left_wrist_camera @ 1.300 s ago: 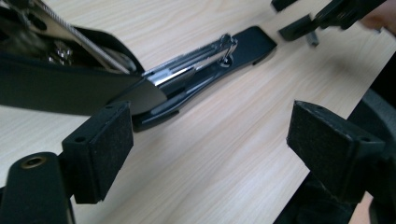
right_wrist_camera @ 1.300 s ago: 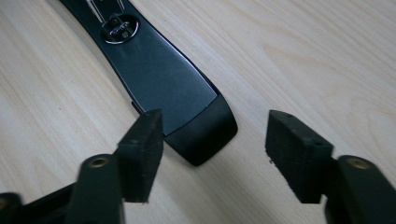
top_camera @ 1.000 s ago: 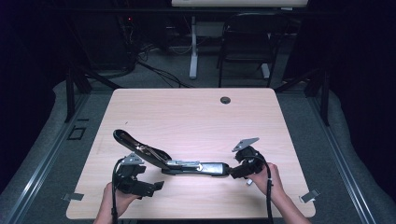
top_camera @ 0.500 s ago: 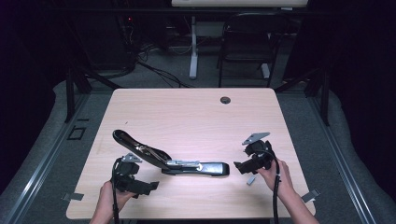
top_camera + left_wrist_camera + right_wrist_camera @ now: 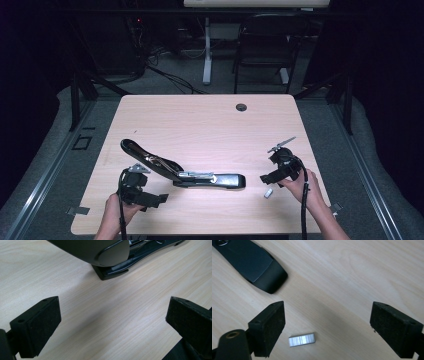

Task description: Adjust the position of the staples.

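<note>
Left tongs (image 5: 159, 200) gaping wide, empty, parked just short of the stapler (image 5: 182, 172), lid swung up, magazine bared. Right tongs (image 5: 325, 330) just been spreading, gripping nothing, strip of staples (image 5: 301, 339) lying loose on the table (image 5: 210, 125) between them, near the stapler's nose. Opening done; loading and closing judged pending.

Black grippers (image 5: 264, 176) with square padded jaws, grey plates, black cables.
</note>
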